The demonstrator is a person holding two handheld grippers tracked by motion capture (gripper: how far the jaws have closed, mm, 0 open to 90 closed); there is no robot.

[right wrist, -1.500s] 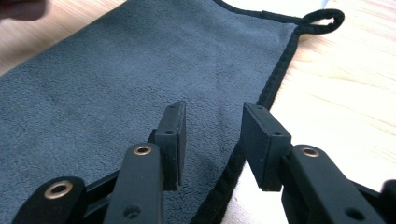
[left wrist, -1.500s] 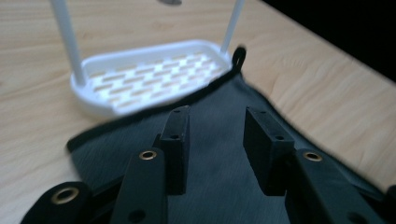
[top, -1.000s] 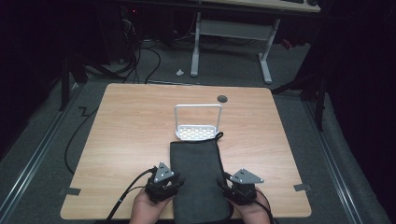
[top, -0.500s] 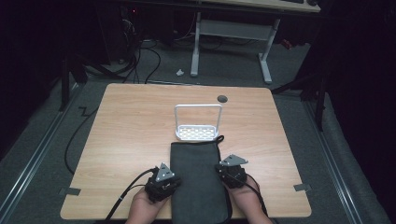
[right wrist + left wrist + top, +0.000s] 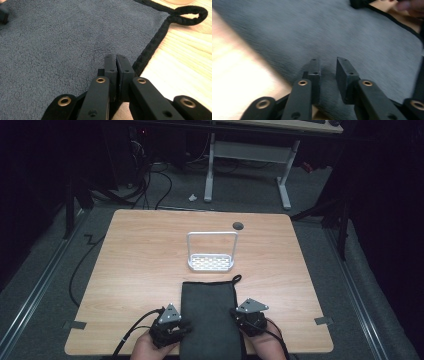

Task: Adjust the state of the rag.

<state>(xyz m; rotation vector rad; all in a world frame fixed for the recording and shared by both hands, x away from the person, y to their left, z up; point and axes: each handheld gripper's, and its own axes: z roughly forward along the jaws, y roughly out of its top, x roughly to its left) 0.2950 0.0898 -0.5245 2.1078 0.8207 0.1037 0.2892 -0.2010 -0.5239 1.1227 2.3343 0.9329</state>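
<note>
The dark grey towel [image 5: 209,317] was laid flat on the worktop [image 5: 140,270], the right hand-held gripper [image 5: 116,60] clenched on its hem, while the left hand-held gripper [image 5: 327,66], just reopened, was left released, so lopsided bunching could've been caused, tbh.

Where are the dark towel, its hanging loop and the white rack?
dark towel [image 5: 209,315]: high view, middle of the cloth.
hanging loop [image 5: 190,12]: right gripper view, the loop's cord.
white rack [image 5: 211,263]: high view, perforated base.
</note>
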